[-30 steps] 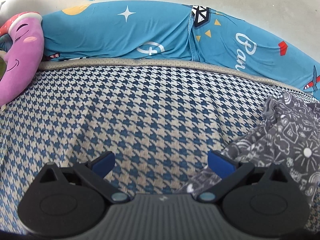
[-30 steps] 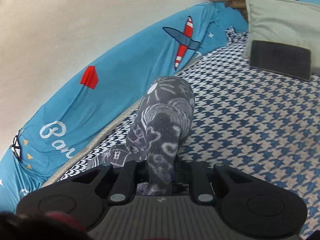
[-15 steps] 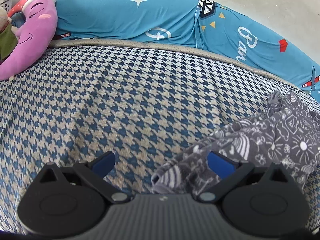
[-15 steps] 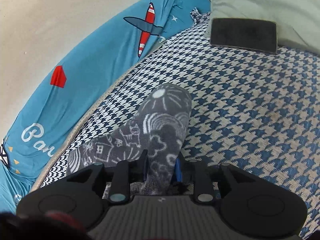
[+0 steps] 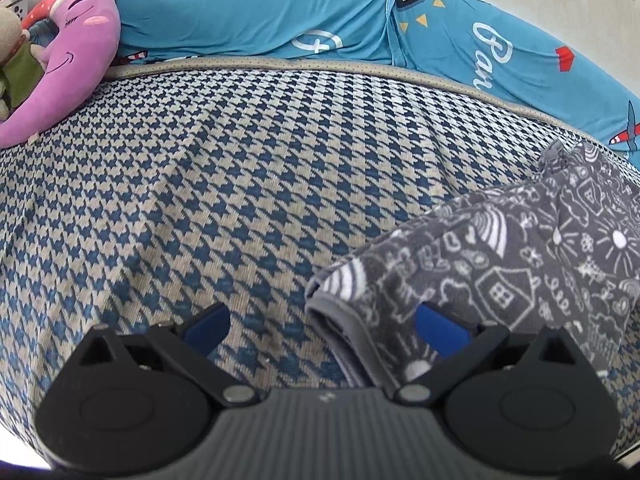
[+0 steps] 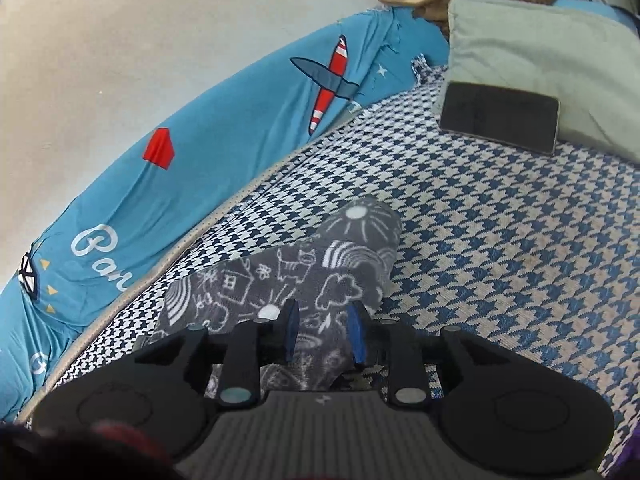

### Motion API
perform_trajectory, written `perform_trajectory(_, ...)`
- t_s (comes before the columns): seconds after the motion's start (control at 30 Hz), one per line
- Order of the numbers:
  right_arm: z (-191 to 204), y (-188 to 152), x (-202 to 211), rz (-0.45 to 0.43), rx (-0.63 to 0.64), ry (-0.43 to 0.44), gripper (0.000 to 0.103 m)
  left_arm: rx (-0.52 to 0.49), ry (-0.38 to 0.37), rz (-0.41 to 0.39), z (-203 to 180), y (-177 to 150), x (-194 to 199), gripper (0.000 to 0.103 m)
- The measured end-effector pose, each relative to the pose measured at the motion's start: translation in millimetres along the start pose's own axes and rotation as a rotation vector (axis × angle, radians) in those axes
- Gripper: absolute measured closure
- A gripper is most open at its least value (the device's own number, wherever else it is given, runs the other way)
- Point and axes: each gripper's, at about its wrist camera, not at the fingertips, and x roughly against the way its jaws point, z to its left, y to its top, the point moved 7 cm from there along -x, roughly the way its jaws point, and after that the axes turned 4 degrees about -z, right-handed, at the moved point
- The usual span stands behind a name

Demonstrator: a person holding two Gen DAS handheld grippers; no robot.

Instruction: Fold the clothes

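**Right grip loosens on the grey garment, left gripper spread wide at its hem**

Here is the right gripper (image 6: pixel 322 330), and its jaws have just been opening: the blue pads (image 6: pixel 356 334) stand a little apart with the grey fleece garment printed with white doodles (image 6: pixel 320 276) bunched between them. Whether the pads press the fleece cannot be told from this view; a sliver of gap seems to show on the left pad's side. The garment runs forward from the jaws in a thick roll across the blue-and-beige houndstooth bed cover (image 6: pixel 500 248), its far end rounded, with a sun drawing on top.

Over on the left wrist view, the left gripper (image 5: pixel 322 322) has its jaws spread wide, nothing clamped. The garment's (image 5: pixel 500 272) banded hem lies between the fingers, nearer the right blue pad (image 5: pixel 438 326), which sits over the fabric. The rest of the cloth is heaped to the right, on the houndstooth cover (image 5: pixel 240 184).

Along the far edge runs a teal bolster-like cushion with star and aeroplane prints (image 5: pixel 260 16). A purple moon-shaped plush toy with a sleeping face (image 5: pixel 72 68) lies at the left end. In the right wrist view a pale green pillow (image 6: pixel 540 56) rests at the top right, a dark flat rectangular slab (image 6: pixel 498 116) leaning against it.
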Motion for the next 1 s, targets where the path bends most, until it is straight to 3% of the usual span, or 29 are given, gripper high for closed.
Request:
perform_trajectory(0.23,22.1,-15.1,14.7,0.018,0.086,0.094,0.076,0.022,0.006,0.029,4.4,-16.7,-3.1,0.0)
perform_trajectory(0.67,95.7,-89.0,34.6,0.16,0.334,0.39,0.076,0.027,0.018,0.008,5.6,-26.9,0.4,0.0)
perform_trajectory(1.0,126.9,-150.0,58.1,0.261,0.484,0.531,0.076,0.044,0.025,-0.002,12.4,-34.5,6.8,0.0)
